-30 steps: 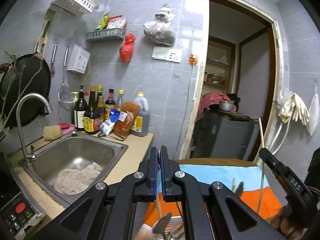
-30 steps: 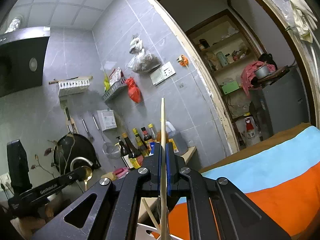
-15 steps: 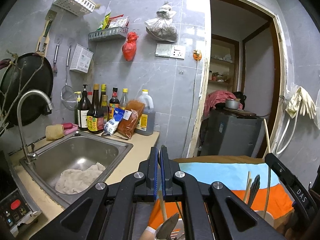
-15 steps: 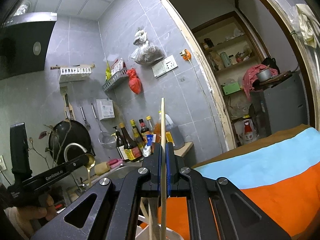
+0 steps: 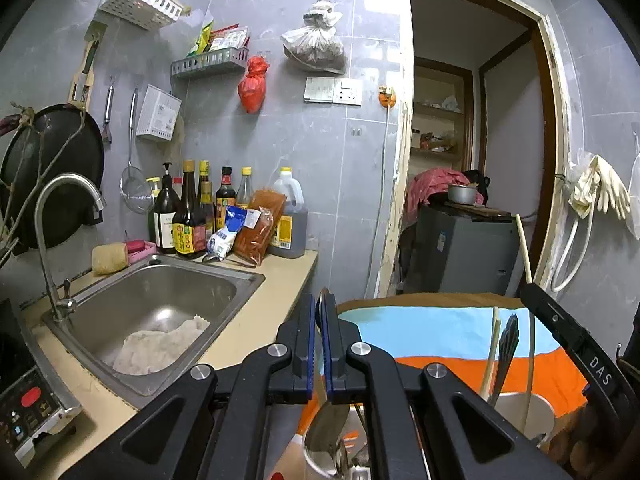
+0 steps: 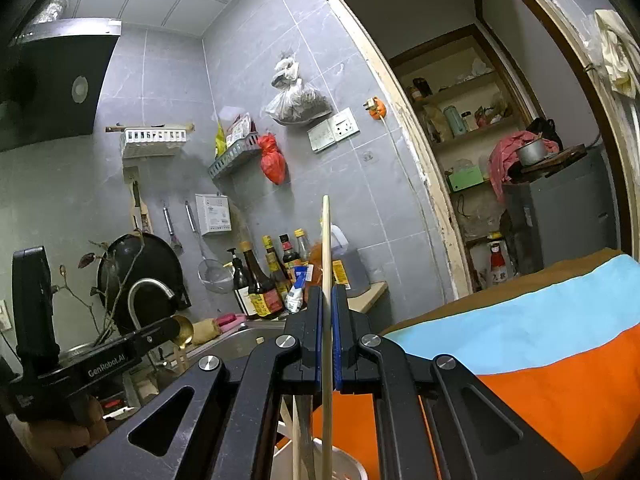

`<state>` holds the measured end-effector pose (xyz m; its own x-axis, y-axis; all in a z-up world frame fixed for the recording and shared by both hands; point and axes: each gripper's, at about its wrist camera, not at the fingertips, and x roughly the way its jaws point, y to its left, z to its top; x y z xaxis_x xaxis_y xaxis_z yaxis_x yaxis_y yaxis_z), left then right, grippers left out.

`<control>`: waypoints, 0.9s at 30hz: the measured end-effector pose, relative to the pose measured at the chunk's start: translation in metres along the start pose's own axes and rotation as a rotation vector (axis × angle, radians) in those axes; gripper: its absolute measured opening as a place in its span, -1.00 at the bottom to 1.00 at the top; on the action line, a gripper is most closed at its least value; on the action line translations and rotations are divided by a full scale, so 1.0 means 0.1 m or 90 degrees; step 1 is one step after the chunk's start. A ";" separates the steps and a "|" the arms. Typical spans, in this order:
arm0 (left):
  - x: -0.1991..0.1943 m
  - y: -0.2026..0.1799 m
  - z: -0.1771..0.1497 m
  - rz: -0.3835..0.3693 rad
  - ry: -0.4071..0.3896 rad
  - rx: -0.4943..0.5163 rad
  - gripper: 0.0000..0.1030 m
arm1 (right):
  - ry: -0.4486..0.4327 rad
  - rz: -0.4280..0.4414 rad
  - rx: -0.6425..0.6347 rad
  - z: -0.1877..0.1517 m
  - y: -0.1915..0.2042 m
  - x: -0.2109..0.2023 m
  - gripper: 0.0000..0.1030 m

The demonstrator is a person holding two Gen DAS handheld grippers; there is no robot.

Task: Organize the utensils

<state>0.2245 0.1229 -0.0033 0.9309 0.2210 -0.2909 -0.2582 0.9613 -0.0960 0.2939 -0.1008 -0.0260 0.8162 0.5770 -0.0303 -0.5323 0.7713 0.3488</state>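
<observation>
Your right gripper [image 6: 327,300] points about level, and a chopstick [image 6: 326,264] stands upright, pinched between its blue pads, at the middle of the right wrist view. The stick's top rises above the fingers; its lower end reaches down into a white cup [image 6: 340,464] at the bottom edge, beside two other sticks. Your left gripper [image 5: 321,312] tilts slightly down, fingers pressed tight on the thin handle of a metal spoon [image 5: 326,428]. The spoon's bowl hangs below the pads at bottom centre, over a steel cup [image 5: 320,462] that holds other cutlery. Behind both cups lies an orange and blue cloth [image 5: 440,330]. A sink [image 5: 132,300] sits at left.
</observation>
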 end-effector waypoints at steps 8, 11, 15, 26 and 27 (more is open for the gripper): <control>-0.05 0.02 -0.04 -0.019 0.021 0.000 -0.92 | 0.017 0.005 0.006 -0.05 -0.03 -0.01 -0.91; -0.08 0.01 -0.05 -0.029 0.028 0.005 -0.92 | 0.020 0.004 0.007 -0.05 -0.04 -0.03 -0.91; -0.09 0.02 -0.06 -0.049 0.044 0.003 -0.91 | 0.026 0.003 0.008 -0.08 -0.05 -0.06 -0.91; -0.12 0.03 -0.09 -0.118 0.085 -0.031 -0.88 | 0.055 -0.007 0.004 -0.08 -0.04 -0.16 -0.88; -0.12 0.03 -0.10 -0.122 0.087 -0.035 -0.88 | 0.058 -0.008 0.004 -0.08 -0.03 -0.17 -0.88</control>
<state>0.2101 0.1216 -0.0093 0.9214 0.0070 -0.3886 -0.0969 0.9724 -0.2122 0.2799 -0.1109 -0.0341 0.7992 0.5890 -0.1198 -0.5201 0.7776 0.3532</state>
